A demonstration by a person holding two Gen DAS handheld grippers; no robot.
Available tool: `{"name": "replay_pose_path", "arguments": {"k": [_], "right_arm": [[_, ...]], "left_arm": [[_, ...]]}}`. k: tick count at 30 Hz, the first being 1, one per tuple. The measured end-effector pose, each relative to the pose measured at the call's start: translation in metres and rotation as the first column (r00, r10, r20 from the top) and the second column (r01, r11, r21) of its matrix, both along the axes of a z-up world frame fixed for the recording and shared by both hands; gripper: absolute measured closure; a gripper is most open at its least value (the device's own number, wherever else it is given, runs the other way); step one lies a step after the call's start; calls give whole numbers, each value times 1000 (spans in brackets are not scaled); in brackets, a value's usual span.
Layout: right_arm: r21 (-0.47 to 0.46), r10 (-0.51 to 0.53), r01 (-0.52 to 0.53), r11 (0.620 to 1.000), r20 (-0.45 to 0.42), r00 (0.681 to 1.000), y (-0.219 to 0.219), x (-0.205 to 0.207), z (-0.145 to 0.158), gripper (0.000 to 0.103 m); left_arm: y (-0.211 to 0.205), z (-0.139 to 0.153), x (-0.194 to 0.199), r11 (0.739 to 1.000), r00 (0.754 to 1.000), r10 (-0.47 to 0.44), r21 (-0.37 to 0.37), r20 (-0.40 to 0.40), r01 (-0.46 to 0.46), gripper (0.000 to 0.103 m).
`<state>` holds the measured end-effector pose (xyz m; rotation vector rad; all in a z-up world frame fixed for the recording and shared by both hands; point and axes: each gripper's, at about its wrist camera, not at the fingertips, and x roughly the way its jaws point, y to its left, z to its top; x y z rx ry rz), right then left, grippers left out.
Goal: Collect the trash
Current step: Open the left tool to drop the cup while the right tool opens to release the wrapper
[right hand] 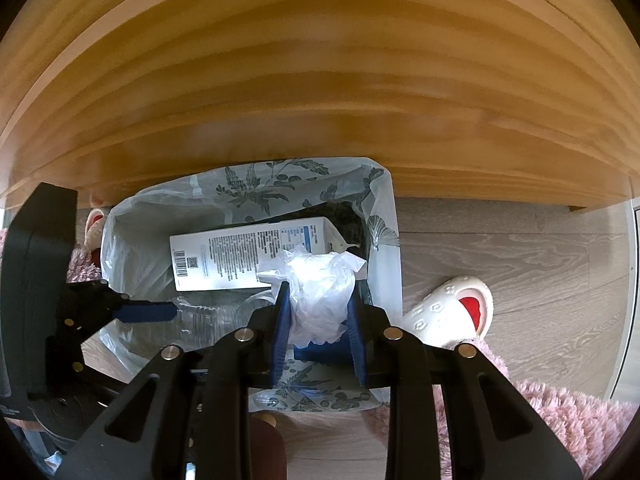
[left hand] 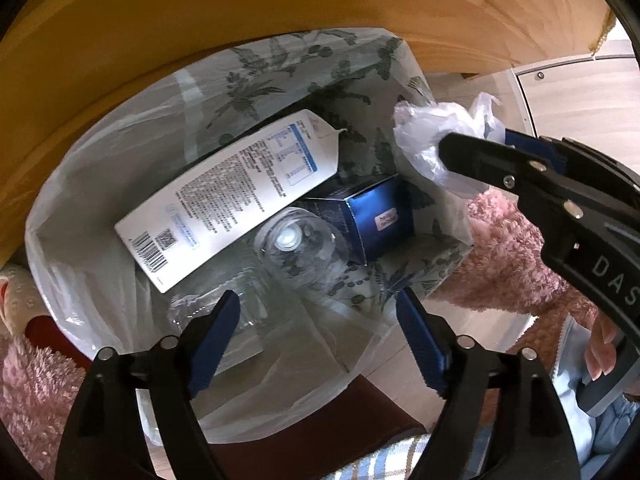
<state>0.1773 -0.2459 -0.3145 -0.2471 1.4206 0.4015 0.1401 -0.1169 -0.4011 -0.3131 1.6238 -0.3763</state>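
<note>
My left gripper [left hand: 318,336] hangs over the bin [left hand: 60,216], fingers spread wide with nothing between them. My right gripper [right hand: 318,320] points down at the bin's right rim, clenched on a crumpled plastic bag [right hand: 316,296]; the wad bulges out above the pads. In the left view the bag [left hand: 424,136] sits at the tip of my right fingers, over the liner edge, not dropped.

Inside the bin: a white carton [left hand: 228,196] lying flat and tilted, a blue box [left hand: 376,216] to its right, and a clear bottle [left hand: 296,248] below them, touching both. The liner [left hand: 280,64] has a leaf print. A wood panel [right hand: 320,80] is behind the bin. A slipper [right hand: 452,312] lies on the floor [right hand: 520,248] to the right.
</note>
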Motion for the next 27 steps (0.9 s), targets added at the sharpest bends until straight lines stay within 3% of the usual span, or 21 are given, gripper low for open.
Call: {"name": "replay_pose_path", "arguments": {"k": [4,10,13,19,24,27], "right_arm": [[-5,-2,2,1000,-1,1000,1,0,-1,76],[0,-5,5,1000,-6,1000,1,0,-2,75],[2,-8,8,1000,-10,1000,-1,0,-2,69],[2,-7,7,1000,3,1000,0,-1,-1,47],[-18,-17,17,1000,18,1000,0,0,-1,20],[-11,-22,22,1000,12,1000,-1,0,-2,14]], "left_arm": [[7,3,1,999,1000,24,26,13,-24,15],[9,6,0,998,999,31,55,32,-33,11],[9,6,0,997,999,34,67,38,-36,11],[10,6,0,997,999,37,69,36,-39,11],[10,6,0,996,999,36,78,39,-39,11],[11,6,0,996,999,37,82,39,-40,11]]}}
